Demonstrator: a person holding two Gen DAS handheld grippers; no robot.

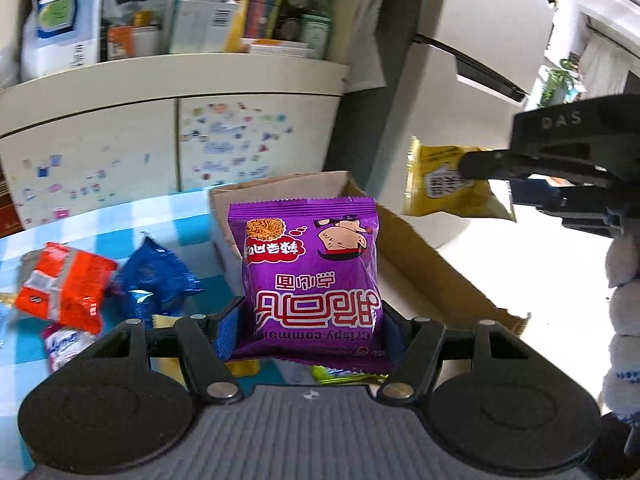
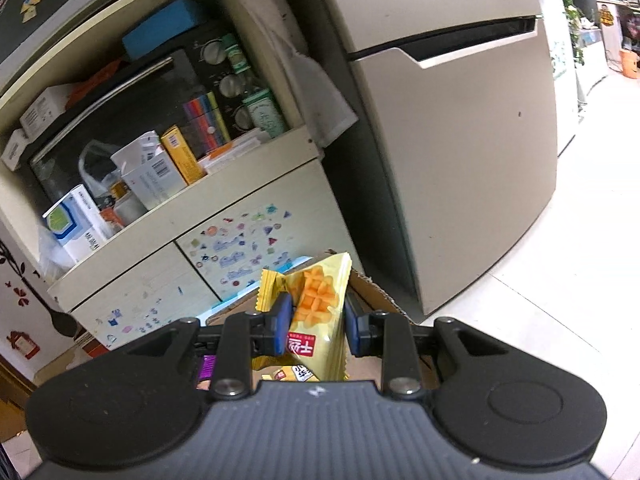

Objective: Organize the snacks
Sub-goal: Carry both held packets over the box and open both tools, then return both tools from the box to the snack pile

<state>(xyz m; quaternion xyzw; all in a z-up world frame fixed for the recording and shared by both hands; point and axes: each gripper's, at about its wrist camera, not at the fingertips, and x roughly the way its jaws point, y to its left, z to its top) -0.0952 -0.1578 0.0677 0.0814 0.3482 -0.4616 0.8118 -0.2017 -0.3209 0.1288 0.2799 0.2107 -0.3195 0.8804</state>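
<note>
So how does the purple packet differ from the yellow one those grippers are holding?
The purple foil snack packet is wider, and its print reads upside down in its gripper's view; the yellow foil snack packet is narrower, picturing orange cubes. Both hang over the brown cardboard box, each pinched in a gripper.

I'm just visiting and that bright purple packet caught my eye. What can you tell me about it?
The purple snack packet is a glossy, puffy foil-like pouch with crimped ends, printed with red-and-white characters, a noodle picture and a cartoon figure. It appears upside down, held upright between the left gripper's blue pads, in front of the cardboard box.
</note>
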